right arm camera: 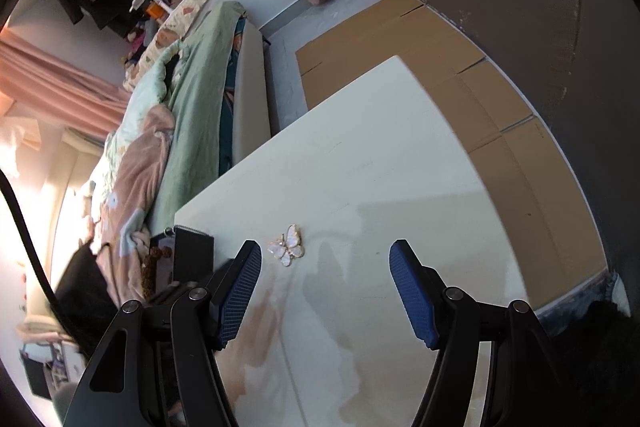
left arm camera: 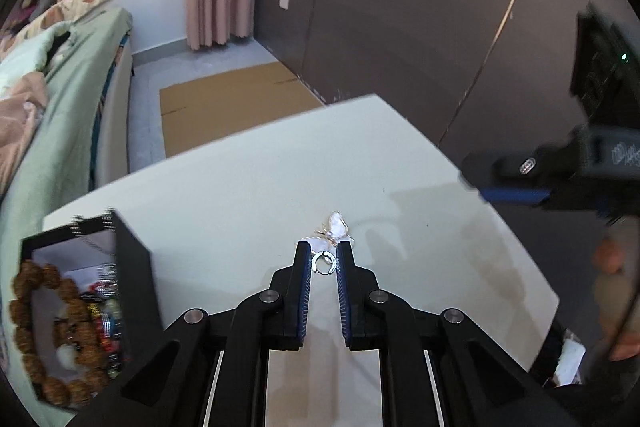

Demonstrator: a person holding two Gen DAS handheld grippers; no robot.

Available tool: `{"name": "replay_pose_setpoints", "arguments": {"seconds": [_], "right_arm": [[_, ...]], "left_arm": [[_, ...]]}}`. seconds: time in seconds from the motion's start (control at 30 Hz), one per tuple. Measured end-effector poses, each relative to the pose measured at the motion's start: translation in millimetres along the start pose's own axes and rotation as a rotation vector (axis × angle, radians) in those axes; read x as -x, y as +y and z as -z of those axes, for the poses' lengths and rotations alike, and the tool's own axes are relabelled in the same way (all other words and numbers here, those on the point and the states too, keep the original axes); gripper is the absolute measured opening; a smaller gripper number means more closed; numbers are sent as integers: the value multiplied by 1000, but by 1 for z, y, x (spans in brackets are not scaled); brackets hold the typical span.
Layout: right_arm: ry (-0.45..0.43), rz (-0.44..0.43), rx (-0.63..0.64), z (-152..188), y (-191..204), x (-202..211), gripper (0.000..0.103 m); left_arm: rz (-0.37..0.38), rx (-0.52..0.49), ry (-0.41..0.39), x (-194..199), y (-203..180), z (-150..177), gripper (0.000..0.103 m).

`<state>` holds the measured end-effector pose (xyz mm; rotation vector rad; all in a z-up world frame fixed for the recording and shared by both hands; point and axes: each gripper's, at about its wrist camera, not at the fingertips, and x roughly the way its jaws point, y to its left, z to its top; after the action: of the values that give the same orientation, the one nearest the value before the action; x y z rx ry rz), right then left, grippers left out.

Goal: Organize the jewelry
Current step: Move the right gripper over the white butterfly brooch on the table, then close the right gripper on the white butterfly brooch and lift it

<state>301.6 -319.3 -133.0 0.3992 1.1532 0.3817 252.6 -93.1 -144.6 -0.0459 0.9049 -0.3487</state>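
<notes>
My left gripper has its two black fingers with blue ribbed pads drawn in on a small open silver ring, an ear-cuff-like hoop; the pads sit at either side of it, clamped on it as far as I can tell. Just beyond my fingertips, near the middle of the white tabletop, lies a pearly white butterfly brooch with a thin gold rim, flat on the surface and partly hidden behind my left fingers.

At the tabletop's left edge stands a black open jewelry box with a pale lining. A bracelet of large brown wooden beads curls inside it, with a jumble of smaller coloured and silvery pieces against its right wall.

My right gripper hangs above the tabletop with its jaws wide apart and nothing between them. From its view the butterfly brooch lies just beside my left finger's blue pad, outside the gap, and the jewelry box stands at the table's left edge.
</notes>
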Motion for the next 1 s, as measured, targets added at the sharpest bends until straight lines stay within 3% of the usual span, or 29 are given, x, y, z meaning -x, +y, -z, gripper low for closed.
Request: {"name": "replay_pose_setpoints", "arguments": {"seconds": [0.5, 1.0], "right_arm": [[67, 149, 242, 5, 64, -59, 67], [104, 342, 399, 18, 94, -106, 68]], "left_arm": [[-31, 146, -77, 69, 70, -2, 13], [-79, 240, -122, 97, 112, 3, 13]]}}
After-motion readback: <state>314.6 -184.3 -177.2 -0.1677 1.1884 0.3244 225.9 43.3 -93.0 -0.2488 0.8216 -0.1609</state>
